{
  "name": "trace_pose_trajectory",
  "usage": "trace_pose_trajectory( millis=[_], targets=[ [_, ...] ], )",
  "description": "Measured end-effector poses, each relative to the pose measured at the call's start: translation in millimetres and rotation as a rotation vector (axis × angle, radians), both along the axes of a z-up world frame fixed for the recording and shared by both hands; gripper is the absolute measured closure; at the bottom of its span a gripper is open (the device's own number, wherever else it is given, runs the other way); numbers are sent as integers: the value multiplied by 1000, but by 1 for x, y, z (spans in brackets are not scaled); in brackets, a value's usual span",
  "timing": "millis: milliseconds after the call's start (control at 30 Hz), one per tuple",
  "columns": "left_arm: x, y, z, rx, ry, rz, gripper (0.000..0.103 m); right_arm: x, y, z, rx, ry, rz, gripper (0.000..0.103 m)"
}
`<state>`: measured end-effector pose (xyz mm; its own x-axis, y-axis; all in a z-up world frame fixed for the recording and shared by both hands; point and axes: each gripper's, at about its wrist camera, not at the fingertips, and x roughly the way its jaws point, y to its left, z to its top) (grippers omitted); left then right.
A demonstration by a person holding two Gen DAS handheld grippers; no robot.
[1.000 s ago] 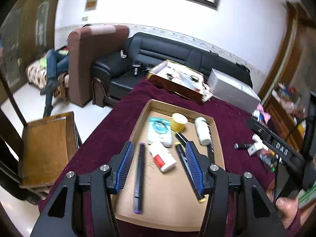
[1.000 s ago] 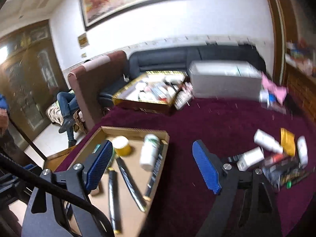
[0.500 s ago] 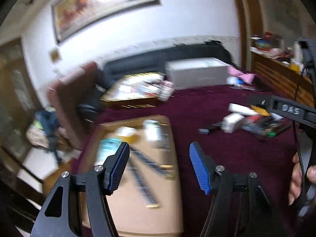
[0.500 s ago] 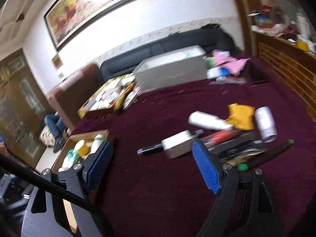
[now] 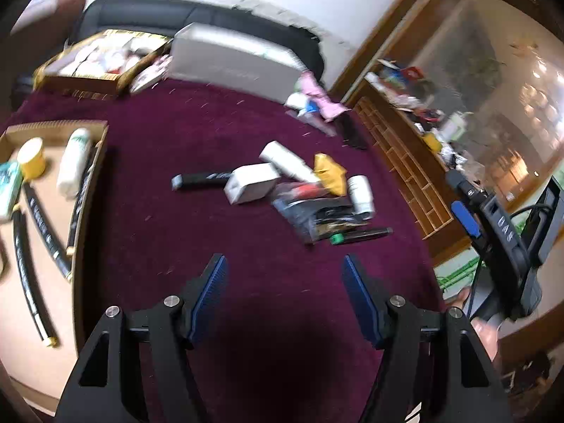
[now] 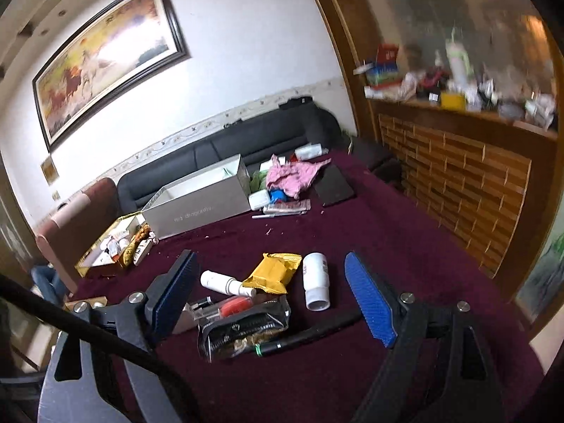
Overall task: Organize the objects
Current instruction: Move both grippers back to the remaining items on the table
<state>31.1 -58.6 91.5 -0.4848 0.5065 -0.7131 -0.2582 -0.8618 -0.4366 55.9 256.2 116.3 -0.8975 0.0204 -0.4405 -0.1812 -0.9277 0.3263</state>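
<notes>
Reaching toward the next pick appears to be the step in hand: part of the sorting is done and part is waiting. Going left to right in the left wrist view, the cardboard tray (image 5: pixel 100 130) at nine o'clock is already holding a yellow-lidded jar (image 5: pixel 31 158), a white bottle (image 5: pixel 72 165) and several black pens (image 5: pixel 42 225), its near end running out of the picture. The left hand-held gripper (image 5: pixel 283 296) is hanging with jaws spread wide and nothing between them over bare maroon surface (image 5: pixel 197 112). Near the centre, toward one o'clock, the loose pile is lying: a black marker (image 5: pixel 201 181), a white box (image 5: pixel 252 183), a white tube (image 5: pixel 287 162), a yellow packet (image 5: pixel 329 172), a white pill bottle (image 5: pixel 360 192) and a green-capped pen (image 5: pixel 359 235).

In the right wrist view the right hand-held gripper (image 6: pixel 269 296) is also gaping and carrying nothing, with the pile lying just beyond its tips; the clear pouch (image 6: pixel 243 328) is lying nearest.

The next move probably calls for choosing one exposed item, such as the pill bottle, and closing squarely across it.

Motion blur is smearing the tray's contents, the pouch is overlapping whatever is beneath it, and labels are unreadable.
</notes>
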Motion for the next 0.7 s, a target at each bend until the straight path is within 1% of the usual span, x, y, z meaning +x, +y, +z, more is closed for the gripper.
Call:
trace_pose_trajectory(
  millis=[33, 133, 200, 233, 300, 367, 433, 500, 533, 600, 633, 667, 700],
  targets=[
    [-2, -4, -4, -16, -14, 20, 42, -6, 1, -3, -16, -9, 6, 18],
    [-12, -20, -18, -3, -67, 64, 42, -30, 6, -14, -86, -49, 52, 18],
    [-15, -22, -24, -45, -56, 81, 42, -49, 2, -28, -119, -88, 92, 18],
    [-18, -19, -25, -92, -33, 77, 42, -57, -1, -36, -126, -112, 112, 18],
    [-25, -9, -26, -211, 26, 40, 42, -63, -3, -48, -131, -152, 133, 18],
    [-37, 1, -30, -275, 43, 3, 42, -65, 1, -58, -141, -174, 136, 18],
    [-51, 10, -33, -282, 51, -24, 42, -62, 7, -60, -143, -174, 113, 18],
    [-71, 25, -35, -264, 74, -55, 42, -60, 15, -62, -143, -174, 81, 18],
    [-81, 34, -36, -268, 87, -67, 42, -57, 18, -63, -147, -175, 68, 18],
    [-100, 54, -40, -301, 124, -96, 42, -57, 22, -66, -146, -182, 55, 18],
    [-109, 63, -43, -332, 140, -113, 42, -60, 23, -66, -145, -185, 56, 18],
    [-119, 73, -50, -366, 136, -136, 42, -61, 23, -67, -142, -188, 56, 18],
    [-125, 78, -56, -352, 96, -175, 42, -60, 22, -67, -134, -190, 55, 18]
  ],
)
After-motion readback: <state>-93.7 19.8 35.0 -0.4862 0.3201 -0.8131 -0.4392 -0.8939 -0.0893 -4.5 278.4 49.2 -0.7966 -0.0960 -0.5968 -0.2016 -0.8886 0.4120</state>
